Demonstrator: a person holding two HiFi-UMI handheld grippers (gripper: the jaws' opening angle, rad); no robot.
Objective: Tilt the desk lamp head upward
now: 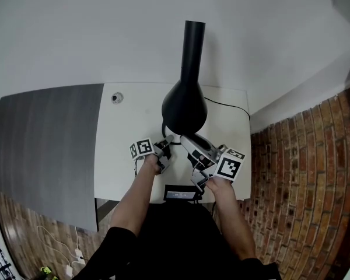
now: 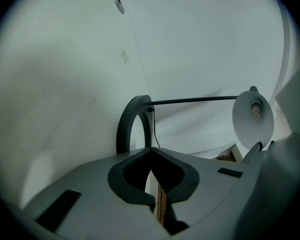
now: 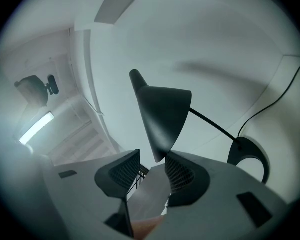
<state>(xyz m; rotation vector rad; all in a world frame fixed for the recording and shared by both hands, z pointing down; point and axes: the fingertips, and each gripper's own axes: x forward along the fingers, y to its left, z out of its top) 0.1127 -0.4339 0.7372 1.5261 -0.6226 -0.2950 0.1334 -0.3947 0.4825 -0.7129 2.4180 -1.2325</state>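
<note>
- Lamp head [image 1: 185,107] sits mid-desk, just beyond both grippers. Its long axis runs near-to-far: wide shade mouth toward us, narrow neck pointing away.
- Right gripper [image 3: 152,156] is the closer one. Its fingers are spread, and the shade's lower rim dips into the gap between them.
- We see daylight on the left pad side, so we read this as not clamped. We can't tell whether the right pad touches.
- Left gripper [image 2: 151,150] has its fingers pressed together with nothing between them. It hangs just left of the shade, looking past the ring base [image 2: 133,126] and along the thin lamp arm [image 2: 195,100] into the white inside of the shade.
- Our judgement: the tilt belongs to the right gripper. Pinch the near rim, then swing it up about the joint at the neck end. The left one is placed to steady the base if it lifts.
- Around it: white desk [image 1: 122,162], power cable [image 1: 227,105] trailing right of the lamp, cable grommet [image 1: 117,98] far left, small dark device [image 1: 179,193] at the near edge, and brick floor [image 1: 303,174] to the right.
- Nothing blocks the upward arc. The thin rim could slip out of the pads.
</note>
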